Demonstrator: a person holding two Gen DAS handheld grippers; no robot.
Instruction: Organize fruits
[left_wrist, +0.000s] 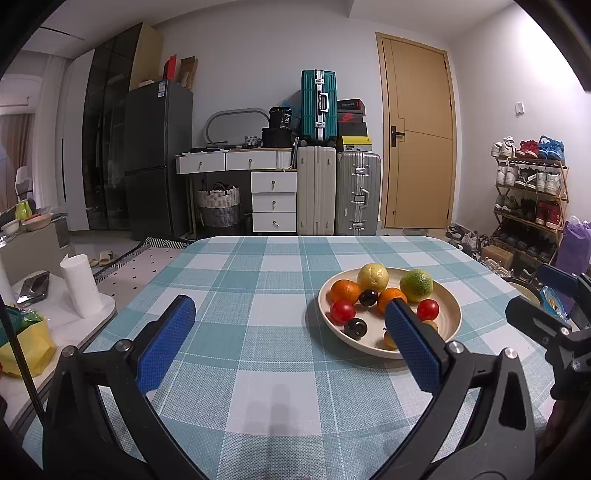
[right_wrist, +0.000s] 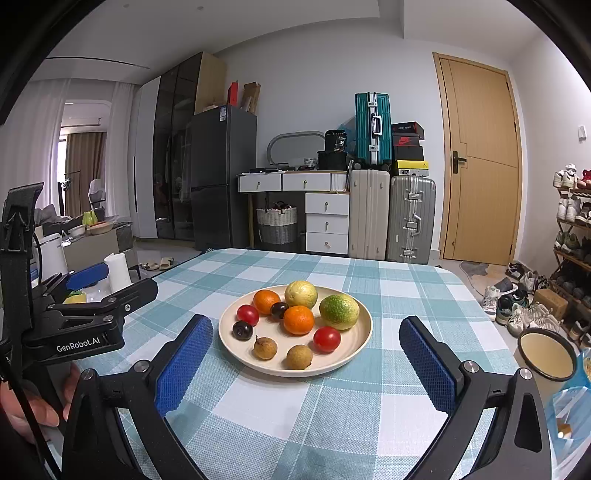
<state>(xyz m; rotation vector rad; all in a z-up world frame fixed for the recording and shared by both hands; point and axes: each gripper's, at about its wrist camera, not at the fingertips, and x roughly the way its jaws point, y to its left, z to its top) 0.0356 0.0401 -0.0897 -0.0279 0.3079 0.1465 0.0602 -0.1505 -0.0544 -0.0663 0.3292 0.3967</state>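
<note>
Both tools wide, holding nothing.
We see the fruit plate (right_wrist: 354, 345) mid-desk (right_wrist: 258, 406), left tool (left_wrist: 291, 347) and right tool (right_wrist: 306, 365) short of its rim.

One cream plate (right_wrist: 360, 334) stands on one checked tablecloth (right_wrist: 332, 413).

Fruit on the plate, ten pieces in total:
- Oranges: two (right_wrist: 266, 301) (right_wrist: 298, 319).
- Red tomatoes: two (right_wrist: 248, 314) (right_wrist: 327, 339).
- Dark cherries: two (right_wrist: 279, 309) (right_wrist: 242, 329).
- Brown longans: two (right_wrist: 265, 347) (right_wrist: 299, 356).
- Yellow lemon: one (right_wrist: 301, 294).
- Green citrus fruit: one (right_wrist: 339, 311).

Grippers: two, the left gripper (left_wrist: 290, 339) and the right gripper (right_wrist: 306, 363), each with two blue-padded fingers set wide apart.
</note>
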